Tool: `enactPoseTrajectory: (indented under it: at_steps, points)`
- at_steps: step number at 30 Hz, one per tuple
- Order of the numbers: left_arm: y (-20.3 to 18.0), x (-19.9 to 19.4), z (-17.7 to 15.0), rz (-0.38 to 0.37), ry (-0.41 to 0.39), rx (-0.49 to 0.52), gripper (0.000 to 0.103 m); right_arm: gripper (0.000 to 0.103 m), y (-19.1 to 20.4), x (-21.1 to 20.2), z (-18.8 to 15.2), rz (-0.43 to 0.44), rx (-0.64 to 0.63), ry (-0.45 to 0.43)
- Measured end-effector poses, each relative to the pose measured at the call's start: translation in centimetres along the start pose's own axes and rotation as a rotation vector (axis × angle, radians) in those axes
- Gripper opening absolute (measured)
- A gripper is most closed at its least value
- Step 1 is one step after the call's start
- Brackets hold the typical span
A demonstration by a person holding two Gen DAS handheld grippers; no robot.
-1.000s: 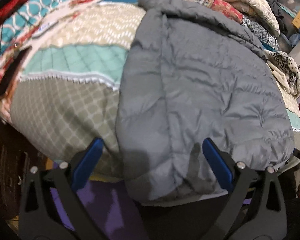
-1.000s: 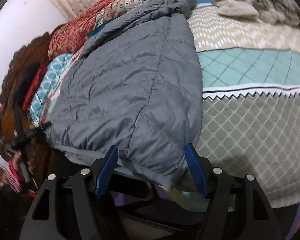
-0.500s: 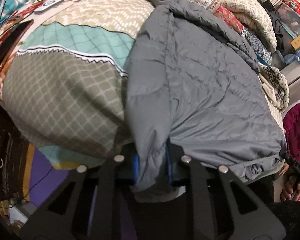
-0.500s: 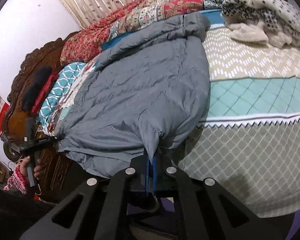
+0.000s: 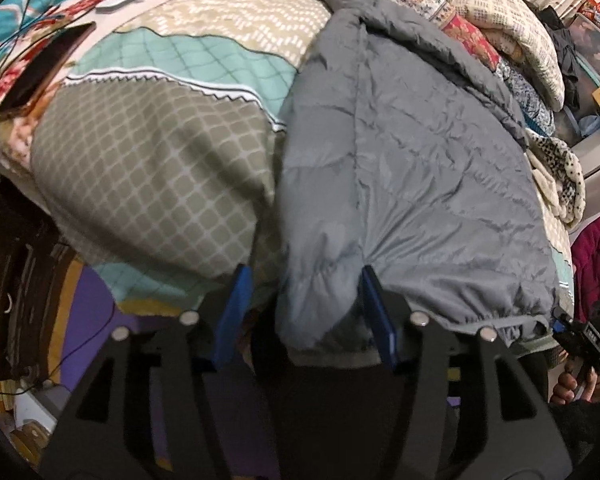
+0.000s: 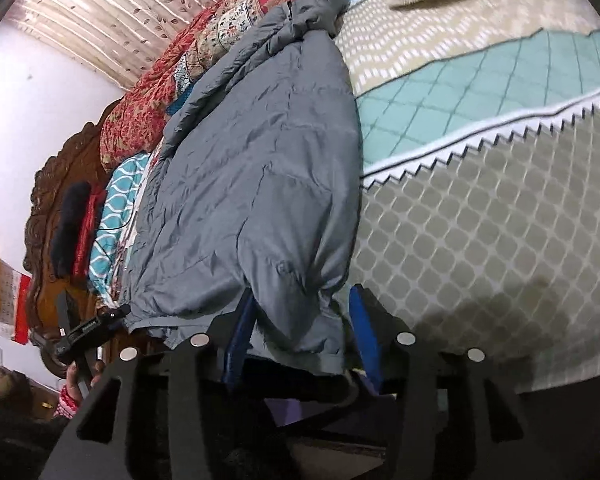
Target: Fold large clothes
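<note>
A grey quilted puffer jacket point(image 5: 412, 168) lies flat on the bed, its hem hanging over the near edge; it also shows in the right wrist view point(image 6: 260, 184). My left gripper point(image 5: 306, 300) is open, its blue pads on either side of the jacket's left hem corner. My right gripper point(image 6: 300, 320) is open too, its jaws straddling the right hem corner. Each gripper shows small in the other's view, at the far hem corner.
The bed carries a patchwork quilt point(image 5: 148, 152) in beige, teal and grey-green. A dark phone point(image 5: 40, 72) lies at its left edge. Pillows and folded blankets point(image 5: 508, 24) are piled at the back. A carved wooden headboard point(image 6: 56, 200) stands to the left.
Both grippers were open a second ago, pinched shut on the jacket's hem corners half a second ago, and now stand open again around the hem. The jacket lies a little flatter.
</note>
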State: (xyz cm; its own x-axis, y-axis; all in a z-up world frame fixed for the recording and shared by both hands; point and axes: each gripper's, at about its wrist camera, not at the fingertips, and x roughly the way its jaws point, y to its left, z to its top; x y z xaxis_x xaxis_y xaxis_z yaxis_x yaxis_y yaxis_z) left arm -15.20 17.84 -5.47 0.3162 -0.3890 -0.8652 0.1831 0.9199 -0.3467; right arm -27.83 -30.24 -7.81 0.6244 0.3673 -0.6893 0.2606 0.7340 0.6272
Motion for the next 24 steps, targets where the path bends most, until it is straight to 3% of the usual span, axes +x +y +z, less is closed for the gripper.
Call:
enactPoseTrajectory:
  at_steps: [7, 10, 14, 17, 19, 22, 24]
  points:
    - [0.7, -2.9, 0.8, -0.043, -0.08, -0.012, 0.054, 0.052, 0.6, 0.4, 0.0, 0.02, -0.032, 0.042]
    - [1.9, -3.0, 2.4, 0.0, -0.12, -0.027, 0.054, 0.052, 0.5, 0.1, 0.2, -0.037, -0.034, 0.021]
    - [6.1, -3.8, 2.8, 0.091, -0.168, -0.121, 0.054, 0.052, -0.1, -1.1, 1.0, -0.051, -0.021, -0.005]
    - [10.6, -4.9, 1.4, 0.172, -0.22, -0.2, 0.054, 0.052, 1.2, -1.0, 2.4, -0.096, -0.088, 0.007]
    - [14.4, -5.1, 0.4, 0.242, -0.241, -0.254, 0.06, 0.052, 2.3, -0.7, 3.4, -0.127, -0.146, 0.017]
    - [18.4, -4.6, -0.3, 0.282, -0.256, -0.294, 0.06, 0.052, 3.4, -0.2, 5.0, -0.173, -0.177, 0.012]
    - [20.5, -3.8, 0.1, 0.26, -0.254, -0.303, 0.06, 0.052, 3.9, 0.2, 5.9, -0.19, -0.159, -0.005]
